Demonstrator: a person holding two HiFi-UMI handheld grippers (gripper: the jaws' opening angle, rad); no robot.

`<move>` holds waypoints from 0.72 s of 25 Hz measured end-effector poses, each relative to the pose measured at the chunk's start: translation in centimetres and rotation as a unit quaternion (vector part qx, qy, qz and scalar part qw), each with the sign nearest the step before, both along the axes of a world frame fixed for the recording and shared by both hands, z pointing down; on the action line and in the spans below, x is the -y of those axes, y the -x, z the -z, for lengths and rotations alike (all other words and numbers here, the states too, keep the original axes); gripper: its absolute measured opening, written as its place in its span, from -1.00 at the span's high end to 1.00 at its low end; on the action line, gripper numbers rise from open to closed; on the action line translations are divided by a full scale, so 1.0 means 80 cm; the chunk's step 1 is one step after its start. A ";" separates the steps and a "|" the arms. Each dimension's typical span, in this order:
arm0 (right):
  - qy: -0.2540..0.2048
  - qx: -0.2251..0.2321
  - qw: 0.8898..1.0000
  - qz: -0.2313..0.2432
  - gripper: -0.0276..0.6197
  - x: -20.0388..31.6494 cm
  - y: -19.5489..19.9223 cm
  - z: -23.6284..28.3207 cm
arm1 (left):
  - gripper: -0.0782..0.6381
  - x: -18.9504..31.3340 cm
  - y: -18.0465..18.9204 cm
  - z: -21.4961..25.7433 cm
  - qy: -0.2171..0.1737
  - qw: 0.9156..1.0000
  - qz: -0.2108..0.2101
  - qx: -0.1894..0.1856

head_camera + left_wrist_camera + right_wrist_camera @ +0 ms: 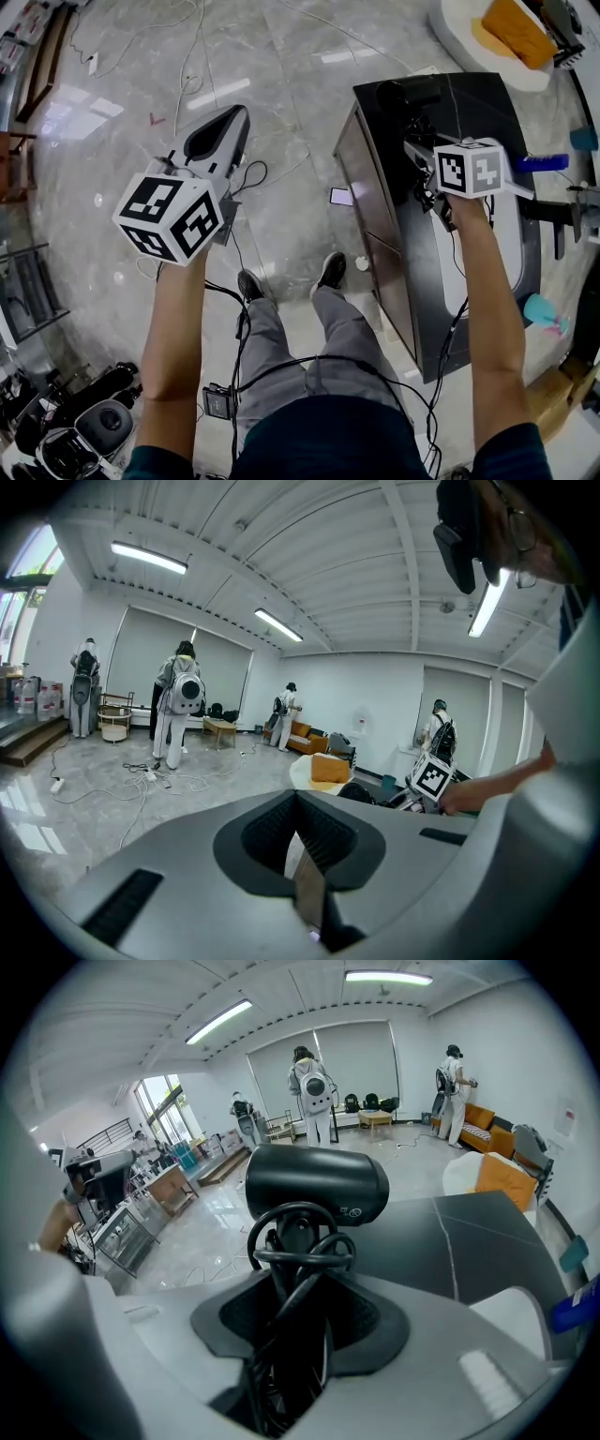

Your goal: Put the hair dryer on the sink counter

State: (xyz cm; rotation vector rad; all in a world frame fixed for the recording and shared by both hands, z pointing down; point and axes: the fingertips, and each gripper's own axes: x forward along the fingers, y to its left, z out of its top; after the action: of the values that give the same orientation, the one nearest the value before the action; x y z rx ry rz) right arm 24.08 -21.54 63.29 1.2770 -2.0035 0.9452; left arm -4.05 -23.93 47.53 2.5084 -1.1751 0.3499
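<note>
A black hair dryer (317,1183) with its cord looped round the handle stands upright between the jaws of my right gripper (300,1326), which is shut on the handle and cord. In the head view the hair dryer (412,94) hangs over the far left part of the black sink counter (478,103), ahead of the right gripper (419,142). A white basin (514,239) is set into the counter under my right forearm. My left gripper (223,120) is held up over the floor, well left of the counter, jaws together and empty; its own view shows the left gripper (298,829) holding nothing.
A white round seat with an orange cushion (506,37) lies beyond the counter. A blue object (542,162) and a teal cup (547,311) sit at the counter's right side. Cables (192,56) and a phone (341,196) lie on the floor. Several people (180,705) stand far off.
</note>
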 end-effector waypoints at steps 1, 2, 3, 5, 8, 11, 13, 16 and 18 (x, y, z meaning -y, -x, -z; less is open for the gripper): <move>0.002 0.000 1.000 0.001 0.38 -0.001 0.001 -0.003 | 0.76 -0.001 0.001 -0.002 0.001 1.000 0.001 0.000; 0.005 -0.001 1.000 0.002 0.38 -0.001 0.001 -0.007 | 0.76 -0.001 0.001 -0.004 0.001 1.000 0.001 0.000; 0.007 -0.004 1.000 0.002 0.38 -0.001 0.000 -0.010 | 0.76 -0.001 0.002 -0.005 0.002 1.000 0.002 0.000; 0.012 -0.010 1.000 0.001 0.38 0.000 -0.001 -0.016 | 0.76 -0.001 0.004 -0.008 0.003 1.000 0.003 -0.001; 0.018 -0.016 1.000 -0.001 0.38 0.002 -0.001 -0.022 | 0.76 0.001 0.008 -0.011 0.005 1.000 0.004 -0.002; 0.025 -0.024 0.999 -0.002 0.38 0.006 -0.001 -0.031 | 0.76 0.005 0.012 -0.014 0.008 1.000 0.005 -0.003; 0.033 -0.027 0.999 -0.003 0.38 0.007 0.000 -0.038 | 0.76 0.008 0.016 -0.018 0.010 1.000 0.006 -0.003; 0.042 -0.031 0.999 -0.001 0.38 0.008 0.002 -0.050 | 0.76 0.012 0.018 -0.023 0.014 1.000 0.004 -0.003; 0.043 -0.033 0.999 0.000 0.38 0.009 0.002 -0.055 | 0.76 0.014 0.017 -0.026 0.016 1.000 0.003 -0.003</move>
State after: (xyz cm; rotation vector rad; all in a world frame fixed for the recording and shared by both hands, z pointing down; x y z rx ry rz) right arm 23.88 -22.26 67.66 1.2456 -1.8918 0.9679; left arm -5.45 -25.04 49.64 2.4759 -1.1661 0.3553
